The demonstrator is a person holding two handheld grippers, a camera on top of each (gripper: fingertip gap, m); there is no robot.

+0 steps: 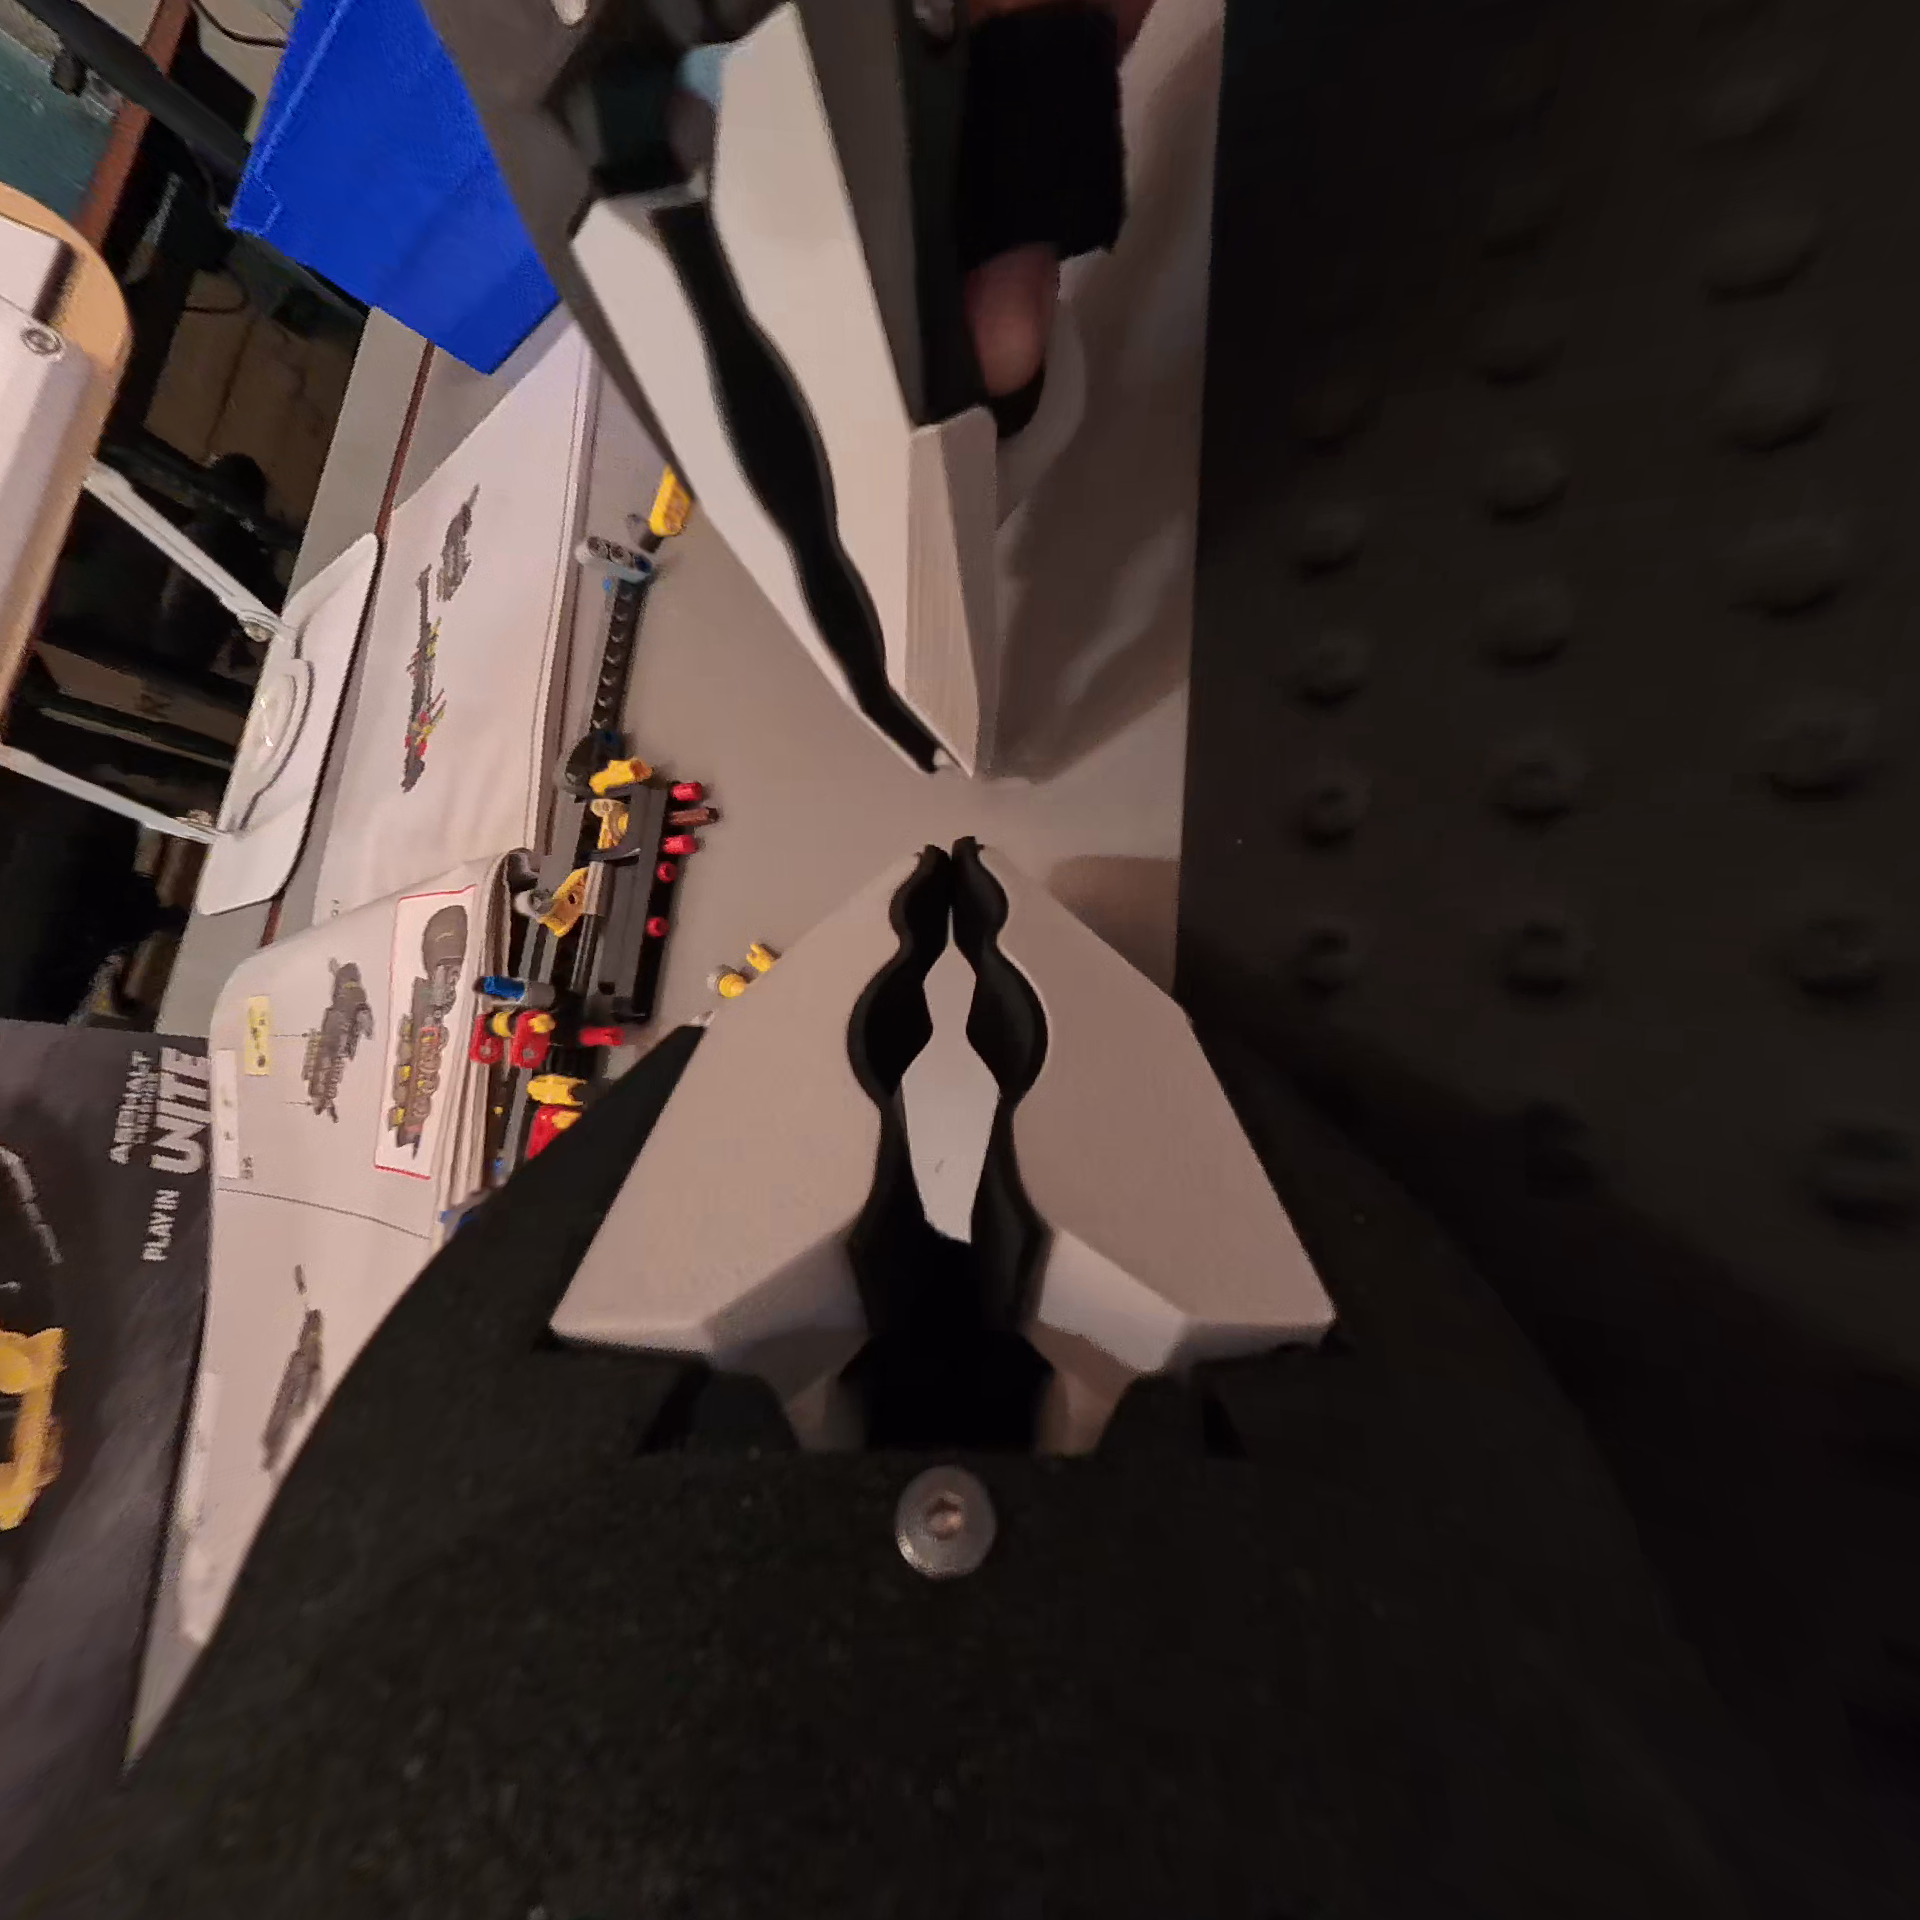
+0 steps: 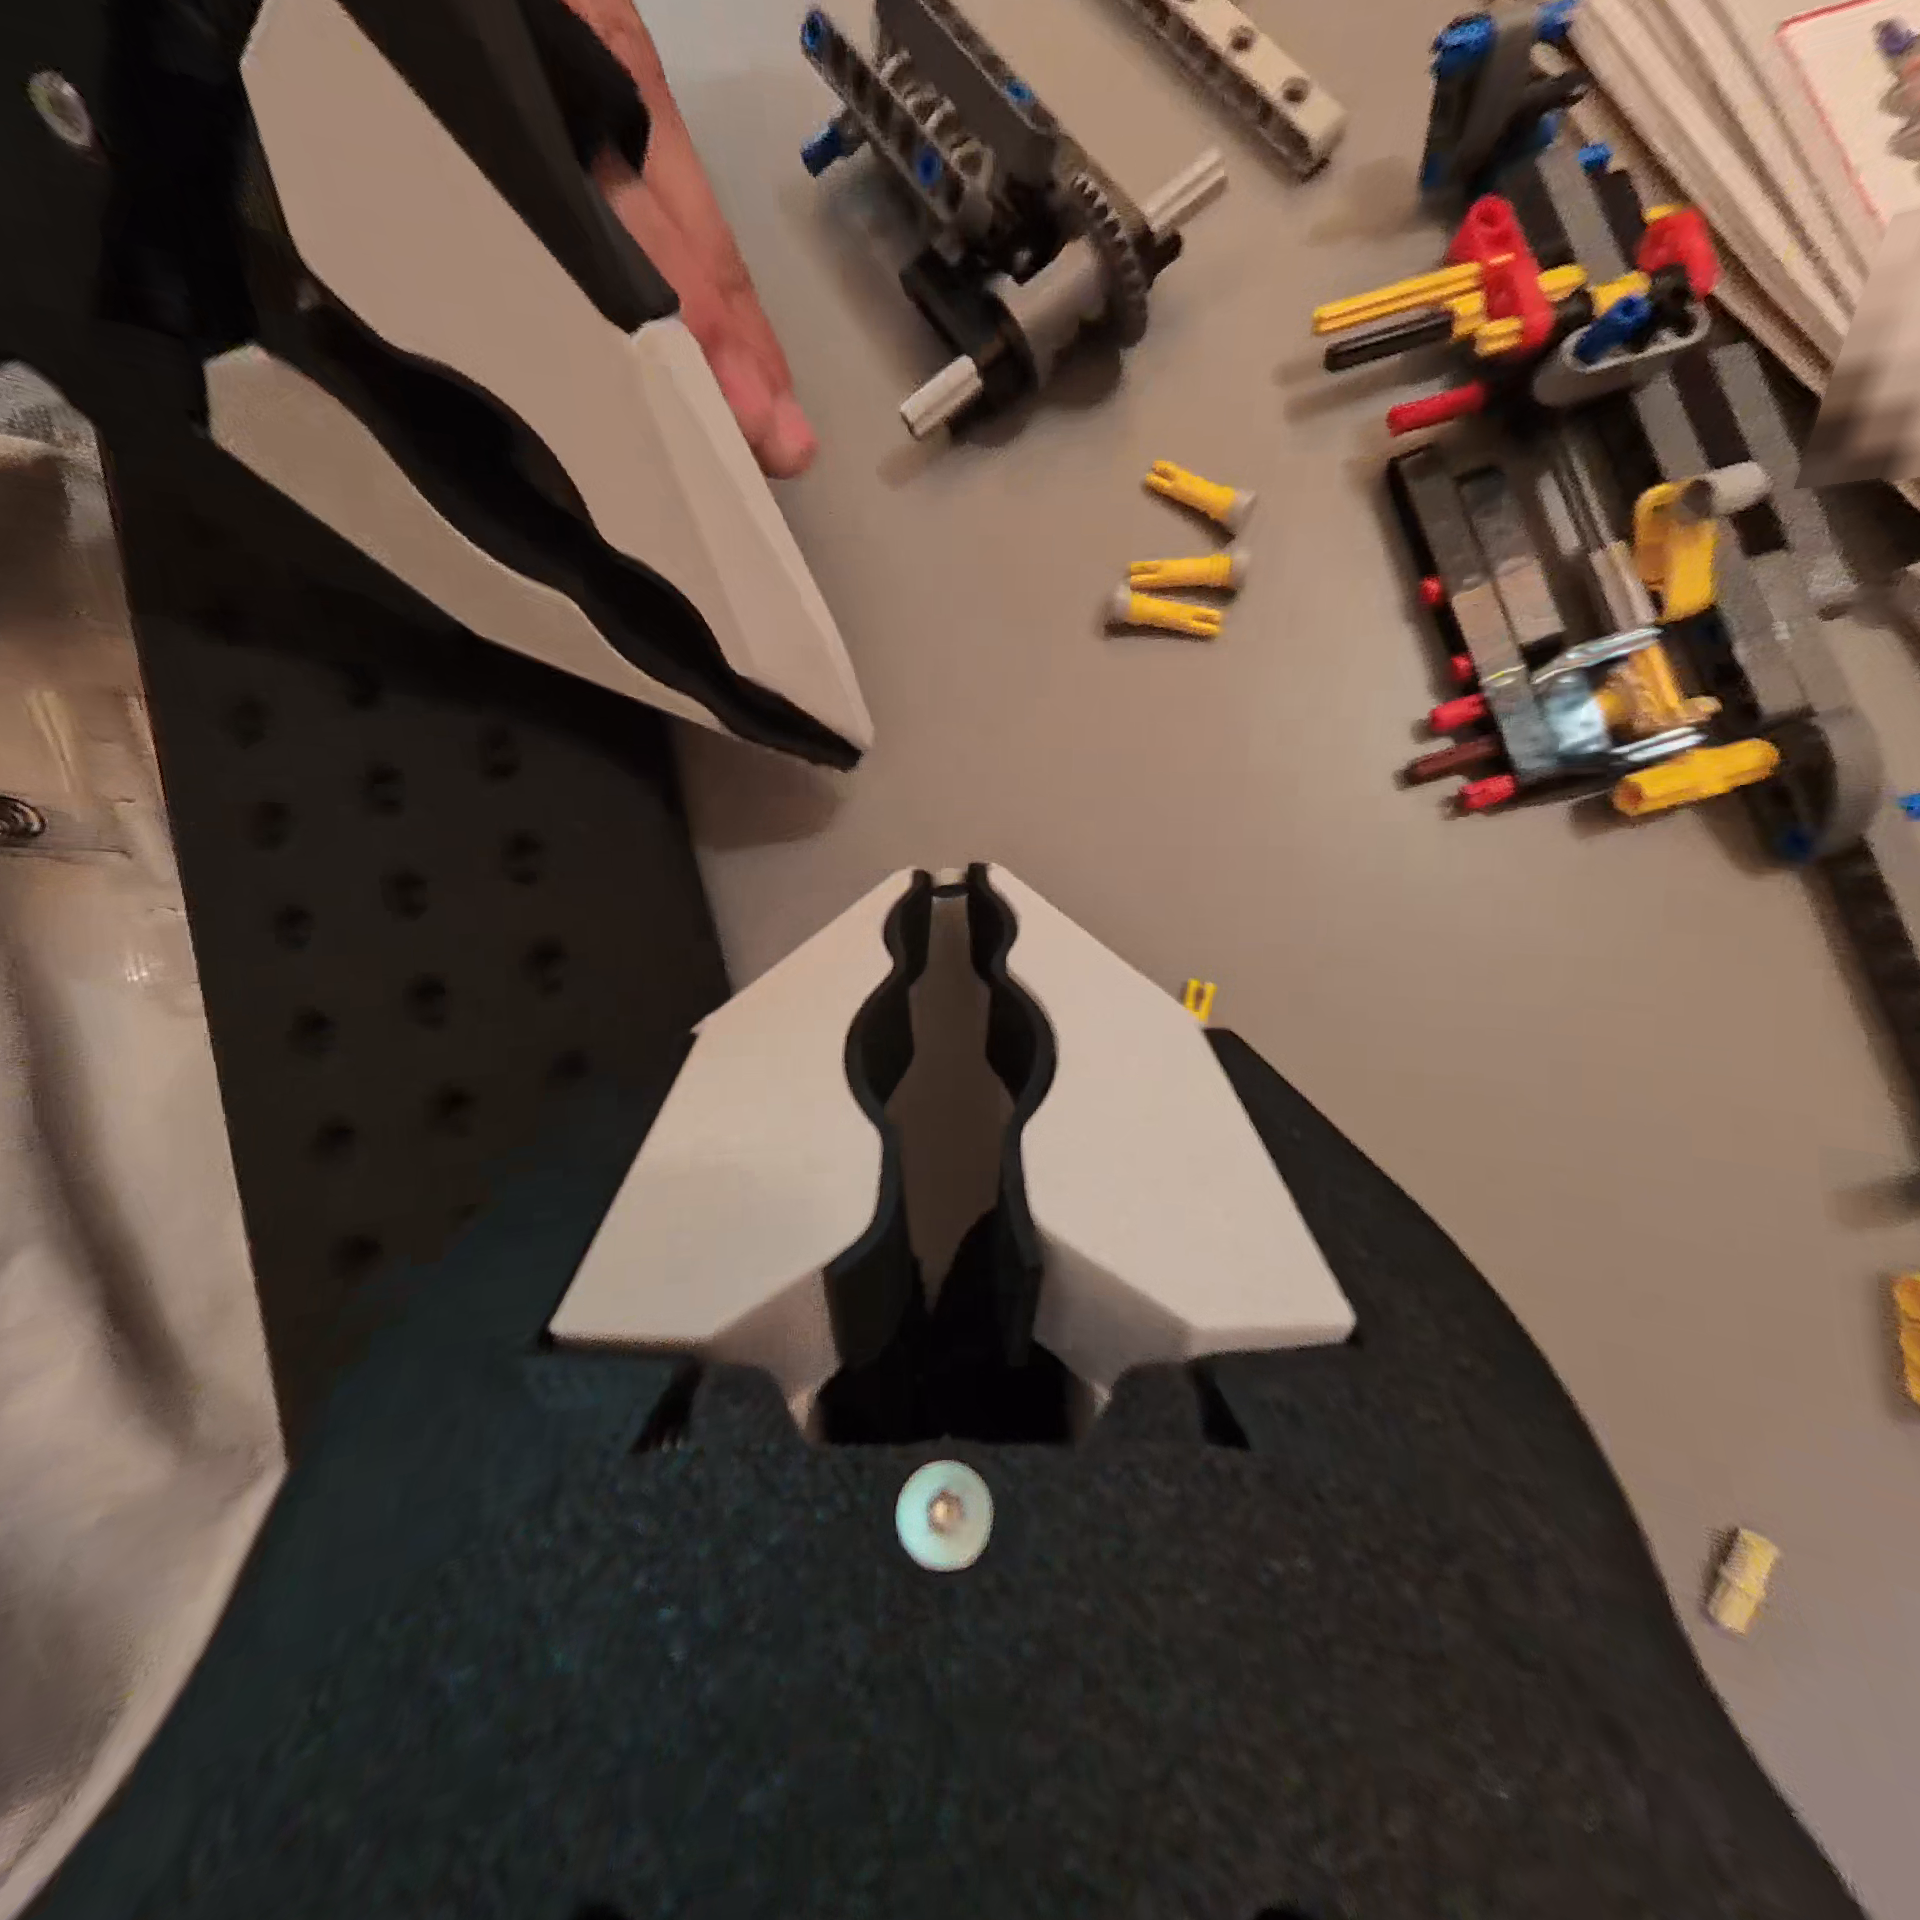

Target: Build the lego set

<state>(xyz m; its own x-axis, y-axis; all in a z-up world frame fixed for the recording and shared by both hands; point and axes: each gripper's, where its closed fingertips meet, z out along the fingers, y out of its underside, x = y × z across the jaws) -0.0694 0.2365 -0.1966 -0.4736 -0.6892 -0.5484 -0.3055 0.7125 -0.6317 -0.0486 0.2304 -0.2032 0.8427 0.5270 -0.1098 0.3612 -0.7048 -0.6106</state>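
— From the left tool's camera, what do you see?

— The left gripper (image 1: 951,847) has its tips pressed together, holding nothing. It hovers over the grey table (image 1: 790,707), nose to nose with the right gripper (image 1: 940,758), probably so the two can work on one small piece. Beyond the left gripper sits the half-built model (image 1: 613,904), with the open instruction booklet (image 1: 416,997) just past it, likely kept near for reference.

— And from the right one?

— The right gripper (image 2: 951,883) is nearly closed. A small pale thing seems pinched at its tips, but I cannot tell what. The left gripper (image 2: 847,753) points at it from the side, tips together. Beyond it lie yellow pins (image 2: 1179,597), with the model (image 2: 1579,644) beside them and a grey gear assembly (image 2: 997,239) farther off.
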